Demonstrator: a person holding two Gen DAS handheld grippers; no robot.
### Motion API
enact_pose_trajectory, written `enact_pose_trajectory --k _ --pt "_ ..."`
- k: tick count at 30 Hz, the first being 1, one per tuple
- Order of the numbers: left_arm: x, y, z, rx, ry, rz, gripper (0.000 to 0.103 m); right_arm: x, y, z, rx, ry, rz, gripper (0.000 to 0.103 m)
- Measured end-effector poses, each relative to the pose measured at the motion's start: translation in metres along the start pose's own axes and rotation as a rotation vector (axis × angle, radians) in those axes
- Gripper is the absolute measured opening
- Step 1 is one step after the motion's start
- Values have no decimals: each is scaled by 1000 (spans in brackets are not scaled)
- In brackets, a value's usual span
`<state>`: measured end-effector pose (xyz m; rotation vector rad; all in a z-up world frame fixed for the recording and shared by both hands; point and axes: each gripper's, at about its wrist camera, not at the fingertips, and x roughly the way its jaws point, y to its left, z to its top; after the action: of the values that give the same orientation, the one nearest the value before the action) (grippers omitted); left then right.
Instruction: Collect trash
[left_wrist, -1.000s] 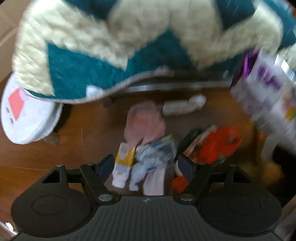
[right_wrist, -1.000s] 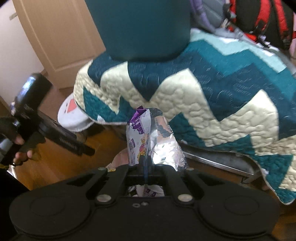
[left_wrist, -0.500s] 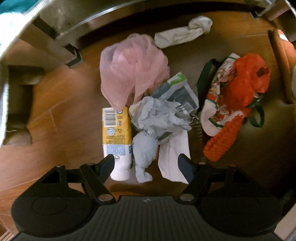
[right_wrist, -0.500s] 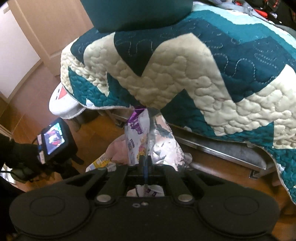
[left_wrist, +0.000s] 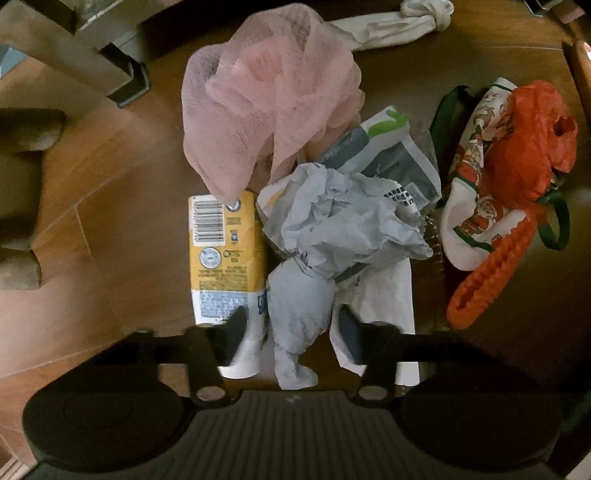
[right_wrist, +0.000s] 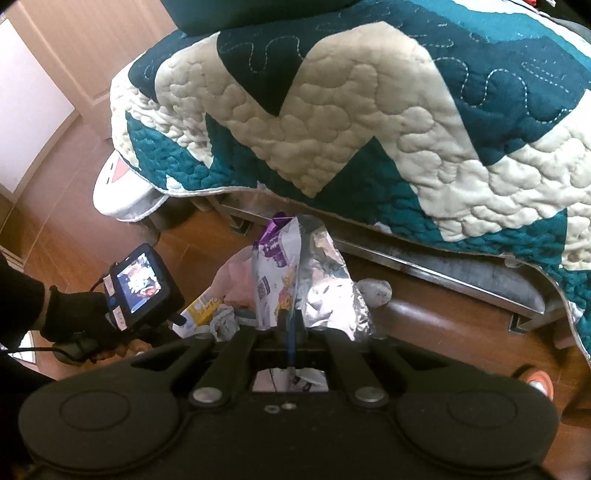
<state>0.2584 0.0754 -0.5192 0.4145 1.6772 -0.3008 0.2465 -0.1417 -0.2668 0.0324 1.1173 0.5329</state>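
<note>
the left gripper (left_wrist: 291, 328) had just been closing around the crumpled grey paper (left_wrist: 332, 229), its fingers apart from it; the right gripper (right_wrist: 291, 332) pinched a foil snack bag (right_wrist: 295, 273).

1. The left gripper (left_wrist: 291, 332) points straight down; its jaws have just been closing, with the tail of a crumpled grey paper (left_wrist: 299, 317) between them, and contact cannot be told.
2. The right gripper (right_wrist: 291, 332) tilts steeply downward; its jaws are clamped on a foil snack bag (right_wrist: 295, 273).
3. A black-gloved hand (right_wrist: 74, 317) grips the left gripper's handle.
</note>
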Motion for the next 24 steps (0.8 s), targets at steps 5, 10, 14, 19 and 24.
enact_pose_trajectory --k 5,10,14,19,24 --pt "-3 1 1 -10 18 -9 28 1 0 0 3 2 1 1" --pt "-30 7 2 -50 15 -22 28 1 0 0 -2 0 3 1" --pt "-67 12 3 -134 6 -42 28 -2 0 1 0 -14 9 1" --pt "-135 9 0 -204 -66 -53 28 -11 1 3 -14 -50 15 1" --pt "-212 9 -5 -310 -185 -41 28 -24 5 7 -32 -106 21 1"
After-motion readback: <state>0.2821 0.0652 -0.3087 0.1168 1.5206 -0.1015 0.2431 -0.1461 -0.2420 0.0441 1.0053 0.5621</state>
